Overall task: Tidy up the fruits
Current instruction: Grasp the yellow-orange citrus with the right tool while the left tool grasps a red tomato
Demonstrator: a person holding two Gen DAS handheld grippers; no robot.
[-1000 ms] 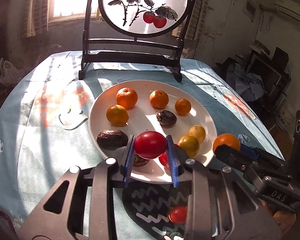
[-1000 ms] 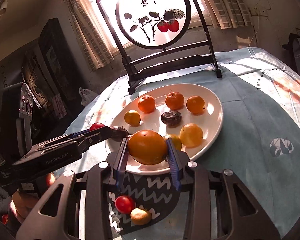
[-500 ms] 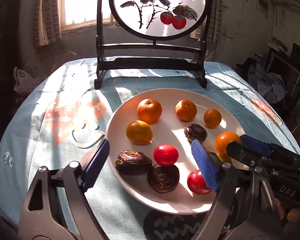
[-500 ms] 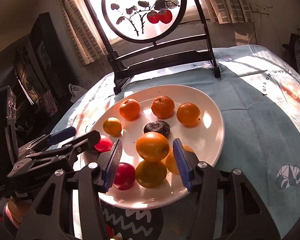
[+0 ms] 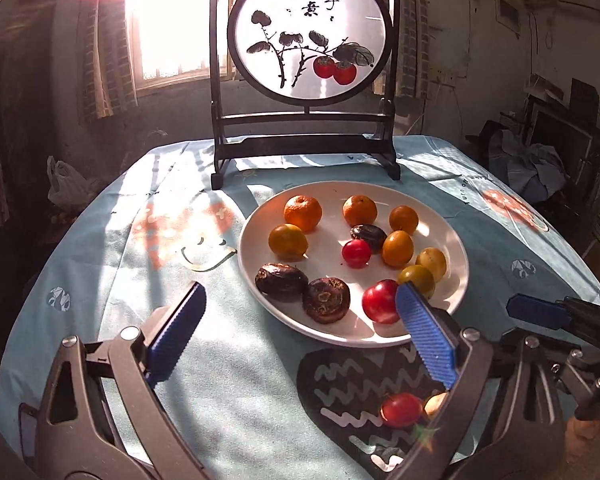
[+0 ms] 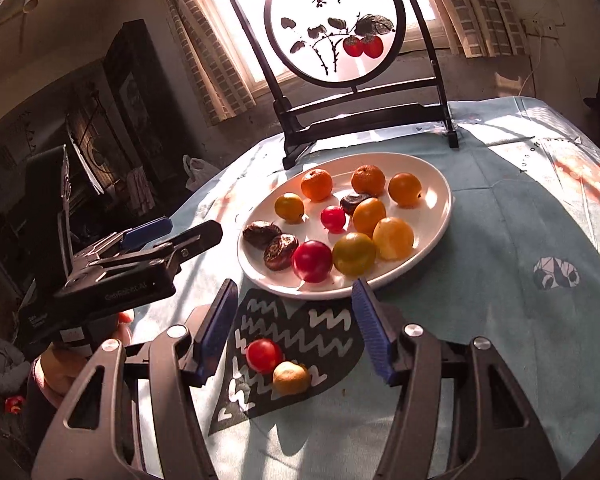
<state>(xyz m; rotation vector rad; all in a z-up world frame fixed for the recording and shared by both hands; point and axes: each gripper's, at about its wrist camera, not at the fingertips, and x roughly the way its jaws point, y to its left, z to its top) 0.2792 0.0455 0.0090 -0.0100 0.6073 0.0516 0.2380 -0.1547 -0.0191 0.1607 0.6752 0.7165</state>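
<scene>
A white plate (image 5: 456, 240) (image 6: 440, 204) holds several oranges, yellow fruits, dark brown fruits and two red fruits. One red fruit (image 5: 356, 253) (image 6: 333, 218) lies mid-plate beside an orange fruit (image 5: 397, 248) (image 6: 369, 216). My left gripper (image 5: 300, 332) is open and empty, near the plate's front left edge. My right gripper (image 6: 296, 332) is open and empty, in front of the plate, above a dark patterned mat (image 6: 300, 344). A small red fruit (image 6: 264, 355) (image 5: 401, 409) and a yellow fruit (image 6: 291, 377) lie on the mat.
A dark wooden stand with a round painted screen (image 5: 308, 36) (image 6: 334, 28) stands behind the plate. A light blue tablecloth (image 5: 140, 264) covers the round table. Furniture and clutter surround the table. The other gripper shows in each view (image 5: 560, 316) (image 6: 140, 264).
Both grippers let go of their fruits, a red one and an orange one, onto the plate, opened wide and pulled back toward the table's front.
</scene>
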